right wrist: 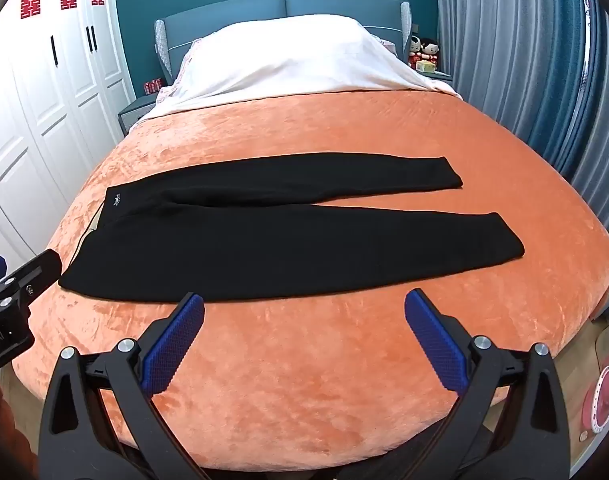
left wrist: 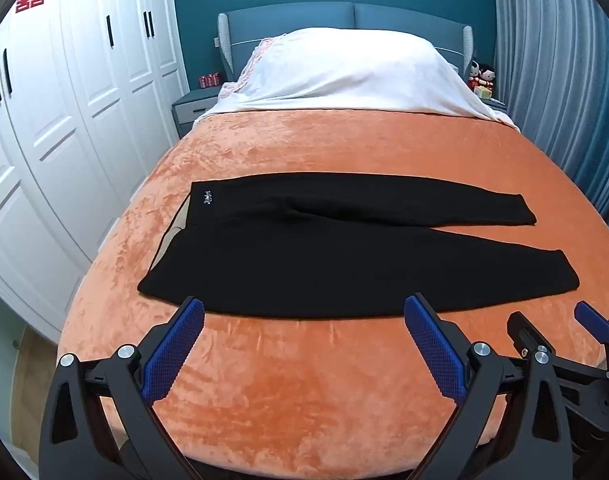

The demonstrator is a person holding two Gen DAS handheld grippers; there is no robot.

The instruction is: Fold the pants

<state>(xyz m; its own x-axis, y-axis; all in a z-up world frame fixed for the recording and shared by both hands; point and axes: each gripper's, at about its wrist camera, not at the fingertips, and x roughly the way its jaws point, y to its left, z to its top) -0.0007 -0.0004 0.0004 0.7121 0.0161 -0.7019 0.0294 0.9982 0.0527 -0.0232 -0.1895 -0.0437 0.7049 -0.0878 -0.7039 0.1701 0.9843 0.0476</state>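
A pair of black pants point(left wrist: 304, 248) lies flat and unfolded across an orange blanket point(left wrist: 304, 380) on a bed, just ahead of two hand-held tools. The left gripper point(left wrist: 304, 312) hovers with its blue pads spread wide and nothing between them, its tips near the closest edge of the pants. The right gripper point(right wrist: 304, 308) is likewise spread wide and empty, poised beside the left one before the same edge. The waistband points to the left of both grippers, the leg ends to the right. Beyond the pants, a white cover point(right wrist: 296, 56) drapes the pillows.
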